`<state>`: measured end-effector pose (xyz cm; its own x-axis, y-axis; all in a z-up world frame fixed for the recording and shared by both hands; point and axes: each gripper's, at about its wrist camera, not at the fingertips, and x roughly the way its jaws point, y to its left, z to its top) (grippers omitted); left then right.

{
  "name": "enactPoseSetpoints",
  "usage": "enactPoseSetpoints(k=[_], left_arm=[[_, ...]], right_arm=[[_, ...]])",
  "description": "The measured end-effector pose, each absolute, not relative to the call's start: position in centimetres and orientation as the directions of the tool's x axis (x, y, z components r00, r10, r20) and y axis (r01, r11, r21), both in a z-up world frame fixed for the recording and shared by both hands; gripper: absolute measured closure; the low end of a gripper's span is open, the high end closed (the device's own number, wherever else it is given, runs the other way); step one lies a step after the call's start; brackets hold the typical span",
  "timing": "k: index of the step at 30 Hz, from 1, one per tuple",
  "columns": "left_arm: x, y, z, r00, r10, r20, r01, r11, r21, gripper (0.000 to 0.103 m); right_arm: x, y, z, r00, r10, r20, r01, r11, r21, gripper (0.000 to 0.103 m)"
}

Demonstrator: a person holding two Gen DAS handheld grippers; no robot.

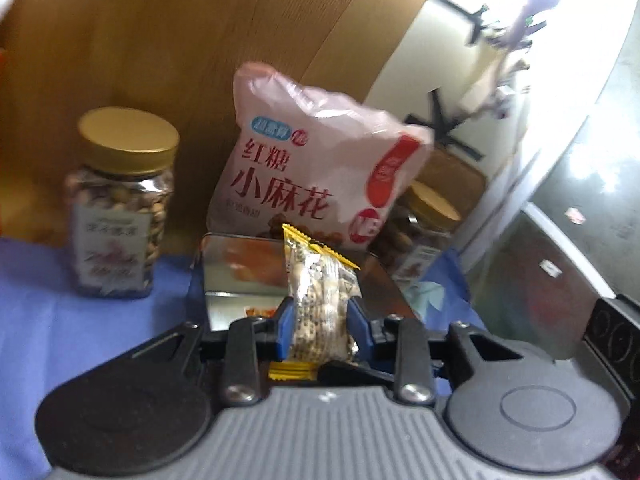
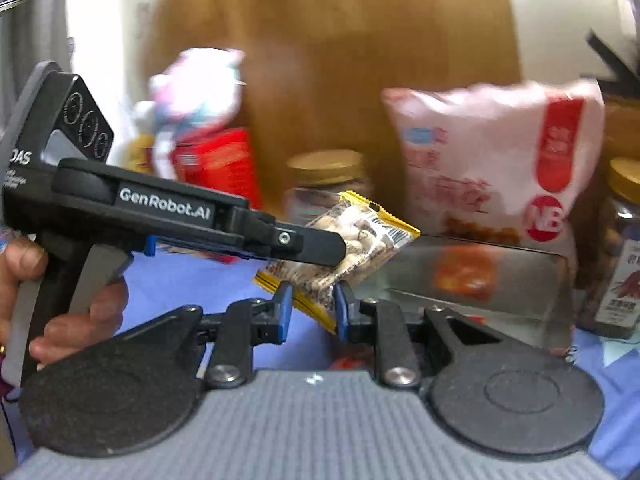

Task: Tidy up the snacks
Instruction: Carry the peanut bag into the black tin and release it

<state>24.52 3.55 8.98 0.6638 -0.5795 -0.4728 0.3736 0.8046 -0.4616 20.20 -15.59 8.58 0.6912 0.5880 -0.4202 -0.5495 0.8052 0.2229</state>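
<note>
My left gripper (image 1: 319, 316) is shut on a small clear snack packet with yellow ends (image 1: 320, 296), held upright above an open metal tin (image 1: 240, 276). In the right wrist view the left gripper (image 2: 340, 252) comes in from the left holding that packet (image 2: 360, 236) over the tin (image 2: 480, 276). My right gripper (image 2: 310, 306) sits just below the packet with its blue pads (image 2: 285, 308) slightly apart around the packet's lower yellow end; I cannot tell if they pinch it. Orange wrapped snacks lie in the tin.
A pink snack bag (image 1: 316, 168) leans on a wooden panel behind the tin. Gold-lidded nut jars stand at left (image 1: 120, 204) and right (image 1: 424, 232). A red box (image 2: 224, 164) and a soft toy (image 2: 200, 88) sit at far left. A blue cloth (image 1: 80, 320) covers the table.
</note>
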Motion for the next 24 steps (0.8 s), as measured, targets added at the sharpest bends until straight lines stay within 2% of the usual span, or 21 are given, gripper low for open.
enactPoseSetpoints(k=[6,8,10,13,19,21,24], left_arm=[[29.0,1.3,6.3,0.641,-0.526,-0.559,0.337,0.847,-0.410,0.072],[29.3,0.9,5.8,0.641,-0.511,-0.572,0.331,0.857,-0.394,0.062],[29.2,0.9,5.6,0.644,-0.510,-0.570,0.327,0.858,-0.397,0.056],[28.1,1.2,6.2,0.648,-0.522,-0.554,0.348,0.851,-0.394,0.056],[21.9,5.0,7.7,0.669,-0.605,-0.433,0.409,0.785,-0.465,0.055],[20.4,5.7,6.9,0.655,-0.621,-0.431,0.411,0.771,-0.486,0.055],[19.8,4.9,4.8,0.631,-0.600,-0.491,0.387,0.793,-0.471,0.055]], right_arm=[[24.6,-15.5,5.4,0.690,0.516,-0.507,-0.514,0.843,0.158,0.075],[24.9,-15.5,4.8,0.700,0.503,-0.508,-0.509,0.849,0.139,0.074],[25.0,-15.7,4.6,0.707,0.508,-0.493,-0.502,0.851,0.157,0.071],[24.3,-17.0,5.0,0.728,0.512,-0.456,-0.485,0.855,0.186,0.070],[19.2,-22.1,6.6,0.759,0.557,-0.338,-0.467,0.827,0.315,0.068],[17.8,-23.8,5.6,0.747,0.564,-0.353,-0.449,0.819,0.357,0.068],[17.0,-25.1,3.3,0.735,0.530,-0.423,-0.397,0.842,0.364,0.068]])
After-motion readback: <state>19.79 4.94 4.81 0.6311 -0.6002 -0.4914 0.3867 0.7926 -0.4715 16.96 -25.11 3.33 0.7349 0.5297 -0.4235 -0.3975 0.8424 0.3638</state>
